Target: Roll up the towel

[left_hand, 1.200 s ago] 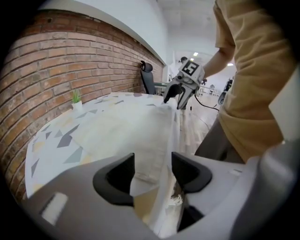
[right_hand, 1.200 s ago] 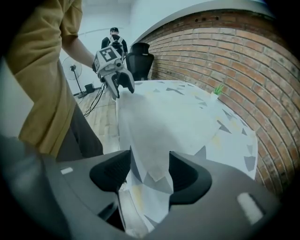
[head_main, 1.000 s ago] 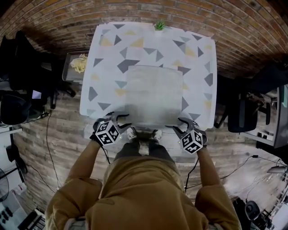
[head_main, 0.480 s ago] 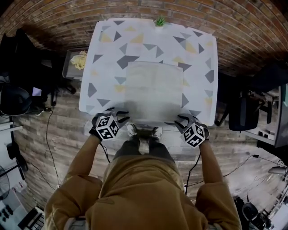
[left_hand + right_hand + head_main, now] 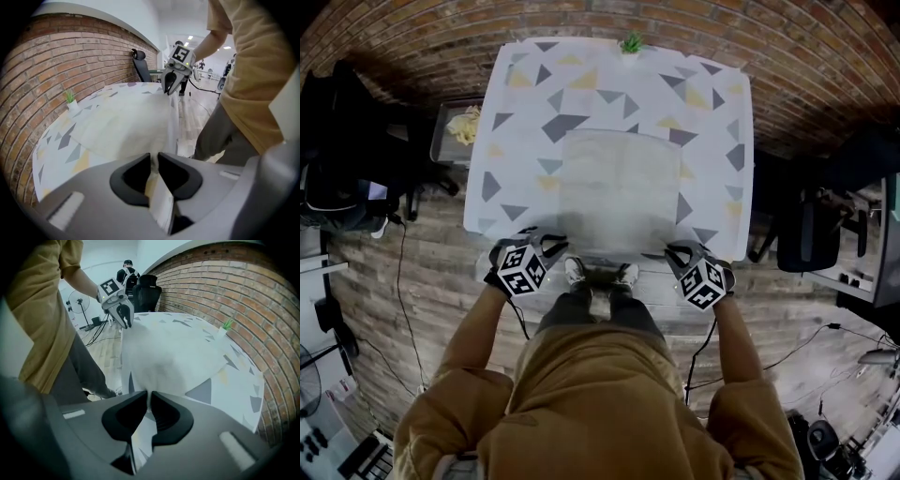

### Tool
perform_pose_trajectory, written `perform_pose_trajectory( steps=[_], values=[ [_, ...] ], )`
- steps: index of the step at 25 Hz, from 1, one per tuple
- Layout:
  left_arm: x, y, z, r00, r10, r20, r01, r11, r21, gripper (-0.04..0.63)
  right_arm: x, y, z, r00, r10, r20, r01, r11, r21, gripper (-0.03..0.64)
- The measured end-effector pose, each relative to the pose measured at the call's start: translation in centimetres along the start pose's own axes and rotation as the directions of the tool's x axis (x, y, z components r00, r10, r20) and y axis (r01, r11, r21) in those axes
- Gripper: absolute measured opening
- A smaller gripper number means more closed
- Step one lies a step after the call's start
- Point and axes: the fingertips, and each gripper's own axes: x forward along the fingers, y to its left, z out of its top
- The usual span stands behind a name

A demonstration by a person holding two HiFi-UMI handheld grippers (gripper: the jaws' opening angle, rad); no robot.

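The towel (image 5: 619, 192) is lying flat on the tabletop (image 5: 525, 122), w/ its near edge at the side where the person is standing. The left gripper (image 5: 551, 244) is taking the near left corner & the right gripper (image 5: 672, 251) is taking the near right corner. Both grippers have just been closing. Now the left fingers (image 5: 133, 176) are pinching the thin edge of the cloth, and the right fingers (image 5: 168, 420) are doing the same. In each gripper view a strip of fabric is passing between them. The towel is looking soft, light & limp, so it is probably going to sag between the two grips if lifted. I am judging the two corners as the good place to hold, approx. level w/ each other, so the roll is starting straight and not skewed.
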Motion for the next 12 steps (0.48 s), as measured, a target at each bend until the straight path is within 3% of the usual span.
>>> perform_pose_trajectory(
  steps=[7,12],
  values=[
    [-2.3,1.7,1.6,0.997,0.020,0.076,-0.012,0.995,-0.099,0.114,-2.2,-0.9,1.7,0.999,-0.013,0.040,0.012,1.000,0.023,0.034],
    [-3.3,4.1,2.6,0.996,-0.002,0.093,0.016,0.988,-0.155,0.086,-3.4,-2.6,3.2,0.999,0.030,0.043,-0.032,0.999,0.044,0.034]
  ],
)
